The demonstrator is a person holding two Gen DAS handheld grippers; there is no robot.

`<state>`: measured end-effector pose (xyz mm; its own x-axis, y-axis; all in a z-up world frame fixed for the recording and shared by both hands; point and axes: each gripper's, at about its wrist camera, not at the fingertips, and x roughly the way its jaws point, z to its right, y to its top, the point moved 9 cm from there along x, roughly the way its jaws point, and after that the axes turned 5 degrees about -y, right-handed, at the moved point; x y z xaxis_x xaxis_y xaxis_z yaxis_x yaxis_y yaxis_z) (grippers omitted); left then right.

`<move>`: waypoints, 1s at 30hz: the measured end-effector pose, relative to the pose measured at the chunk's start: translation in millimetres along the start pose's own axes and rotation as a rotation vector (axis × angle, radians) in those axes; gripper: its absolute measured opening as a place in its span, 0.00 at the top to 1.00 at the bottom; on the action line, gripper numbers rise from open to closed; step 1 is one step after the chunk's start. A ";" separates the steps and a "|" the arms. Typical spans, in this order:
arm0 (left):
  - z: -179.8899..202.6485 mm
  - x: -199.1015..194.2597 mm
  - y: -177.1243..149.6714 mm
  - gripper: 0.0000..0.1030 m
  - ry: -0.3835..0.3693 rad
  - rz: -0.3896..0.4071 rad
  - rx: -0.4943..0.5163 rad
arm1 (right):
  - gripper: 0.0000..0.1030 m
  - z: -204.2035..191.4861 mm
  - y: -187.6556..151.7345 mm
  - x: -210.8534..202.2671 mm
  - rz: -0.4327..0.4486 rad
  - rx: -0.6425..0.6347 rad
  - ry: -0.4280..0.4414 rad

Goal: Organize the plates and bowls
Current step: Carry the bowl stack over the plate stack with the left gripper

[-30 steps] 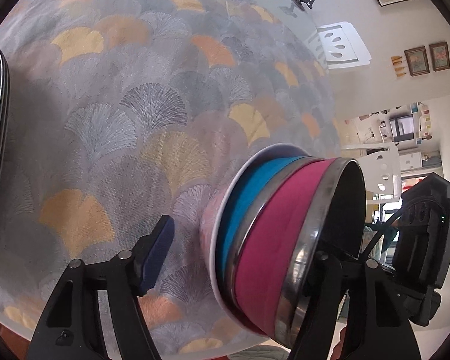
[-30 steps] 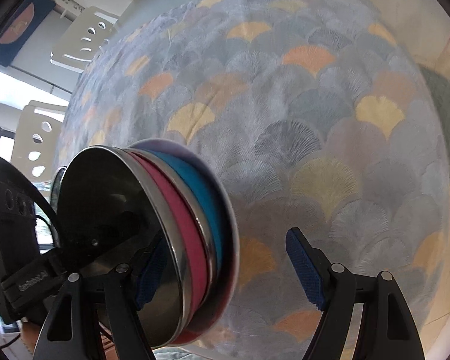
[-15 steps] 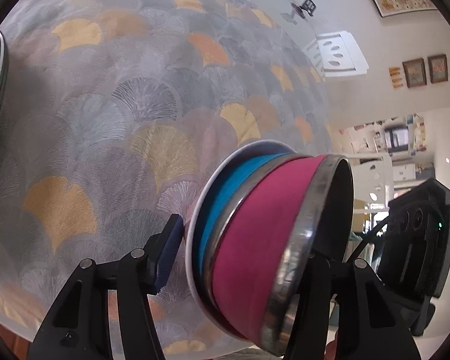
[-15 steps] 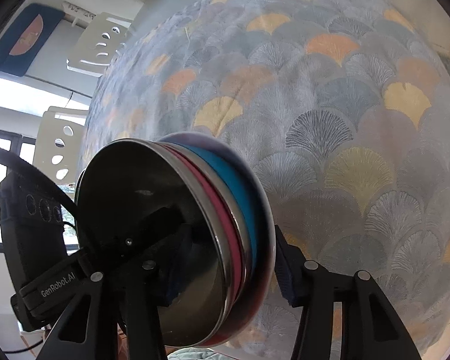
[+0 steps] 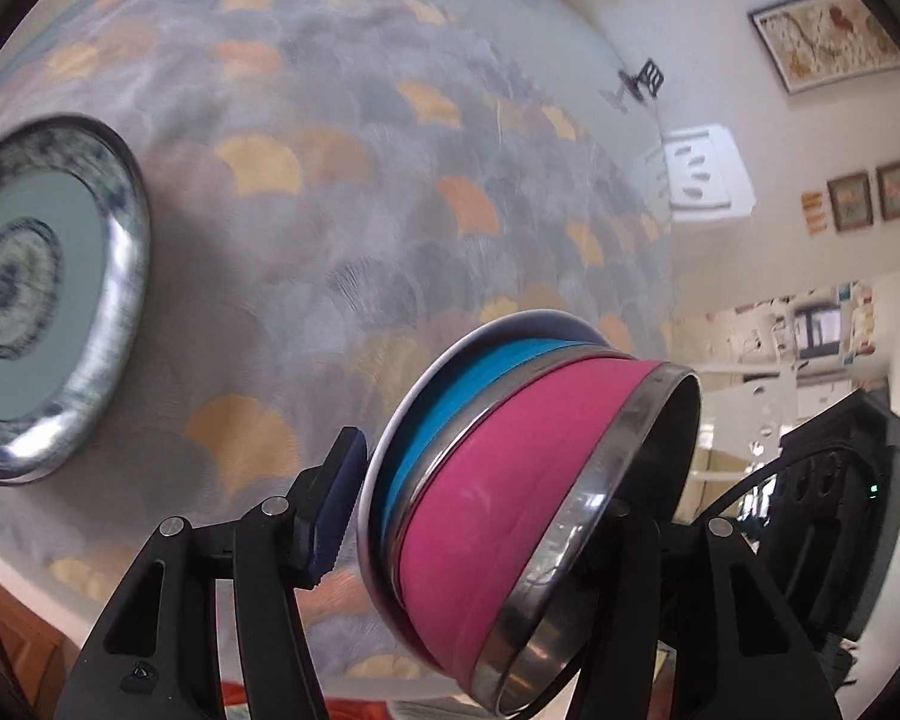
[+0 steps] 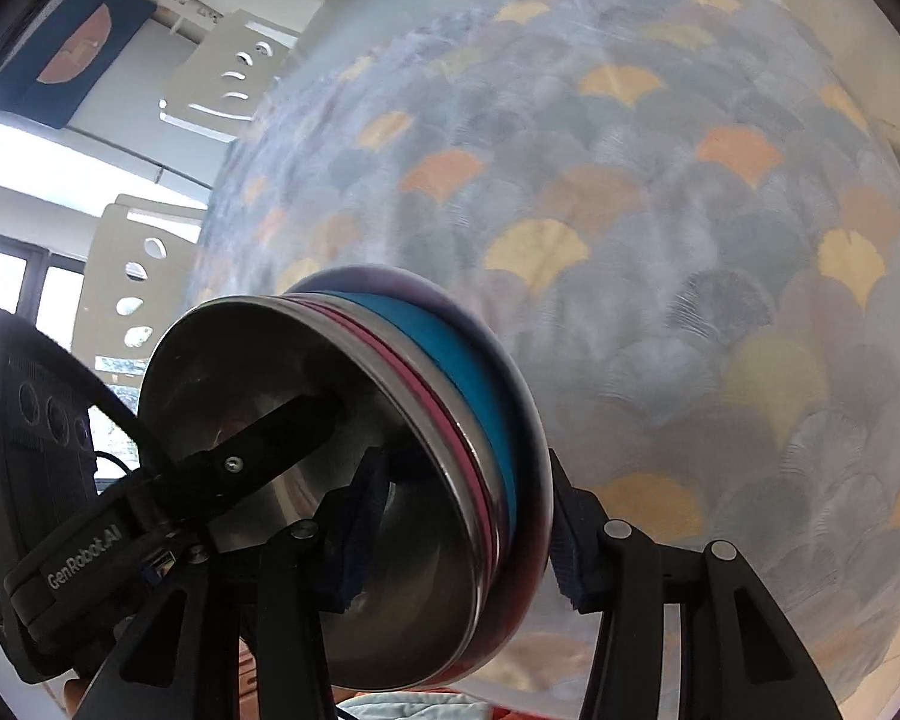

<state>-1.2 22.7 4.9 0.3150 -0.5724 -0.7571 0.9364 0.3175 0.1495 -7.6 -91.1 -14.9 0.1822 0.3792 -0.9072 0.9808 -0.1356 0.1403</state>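
Note:
A nested stack hangs tilted above the tablecloth: a steel-rimmed pink bowl [image 5: 498, 498] in a blue bowl [image 5: 450, 390] on a pale plate [image 5: 384, 456]. My left gripper [image 5: 480, 516] is shut on it, one pad under the plate and the other finger inside the steel bowl. From the opposite side my right gripper [image 6: 459, 540] is shut on the same stack [image 6: 480, 384], with one pad inside the bowl and one under the plate. The left gripper's finger [image 6: 270, 444] shows inside the bowl.
A blue-and-white patterned plate [image 5: 36, 294] on steel plates lies at the table's left side. The fan-patterned tablecloth [image 5: 342, 228] covers the table. White chairs [image 6: 222, 84] stand at the far edge, with another [image 5: 702, 174] by the wall.
Both grippers closed on the bowl stack, then rose with it. The tablecloth looks farther away, and the patterned plate at the left has come fully into the left wrist view.

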 end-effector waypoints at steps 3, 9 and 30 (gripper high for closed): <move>0.3 -32.9 16.1 0.50 -0.002 0.031 0.015 | 0.54 -31.2 7.3 -14.8 0.029 -0.014 0.012; -5.4 -117.4 59.7 0.49 0.020 0.110 0.084 | 0.54 -118.4 23.1 -46.1 0.120 -0.049 0.048; -165.1 -121.2 86.2 0.50 0.053 -0.103 0.015 | 0.54 -214.4 -15.2 87.0 -0.075 0.042 -0.009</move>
<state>15.8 244.3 4.5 0.2089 -0.5605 -0.8014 0.9657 0.2473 0.0788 8.2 140.3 -10.9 0.1076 0.3816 -0.9180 0.9878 -0.1459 0.0551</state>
